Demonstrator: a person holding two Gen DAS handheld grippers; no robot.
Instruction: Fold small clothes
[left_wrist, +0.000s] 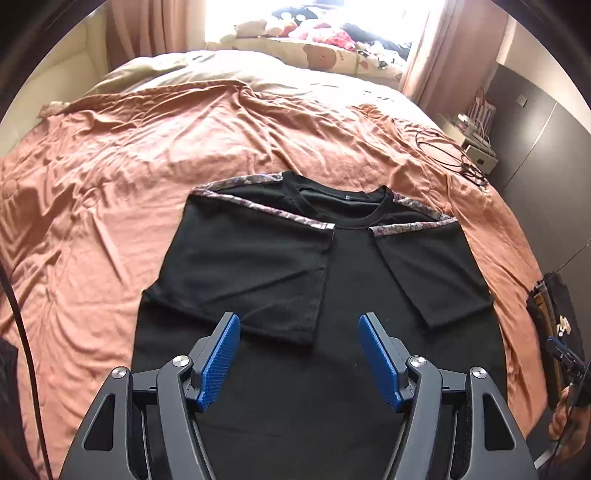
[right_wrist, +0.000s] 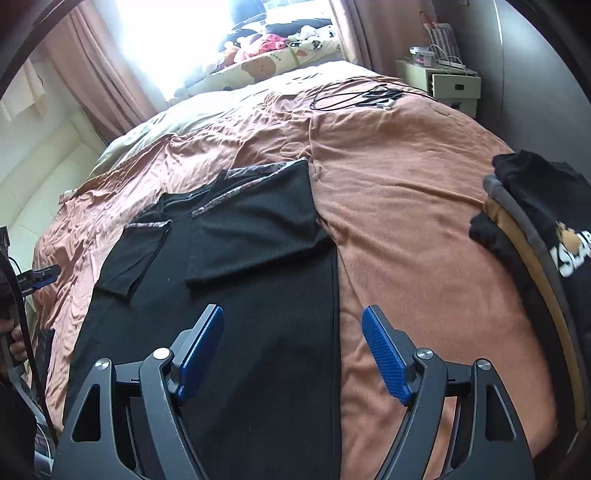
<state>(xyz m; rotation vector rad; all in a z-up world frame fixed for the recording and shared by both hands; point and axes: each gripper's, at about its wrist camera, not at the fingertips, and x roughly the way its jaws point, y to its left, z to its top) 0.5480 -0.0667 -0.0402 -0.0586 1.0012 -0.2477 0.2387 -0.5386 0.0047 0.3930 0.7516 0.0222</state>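
Observation:
A black T-shirt (left_wrist: 351, 295) with patterned shoulder strips lies flat on the orange bedspread (left_wrist: 147, 166), collar away from me. Both sleeves are folded inward over its chest. My left gripper (left_wrist: 299, 325) hovers above the shirt's lower middle, open, with nothing between its blue pads. In the right wrist view the same black T-shirt (right_wrist: 258, 295) stretches to the left, and my right gripper (right_wrist: 293, 317) hangs open over its right edge, one pad above the cloth, the other above the bedspread (right_wrist: 424, 240). The right gripper holds nothing.
A stack of folded dark clothes (right_wrist: 543, 229) sits at the bed's right edge. Black cables (right_wrist: 354, 98) lie on the far part of the bed near a small bedside cabinet (right_wrist: 447, 86). Pillows and plush toys (left_wrist: 314, 40) line the window end.

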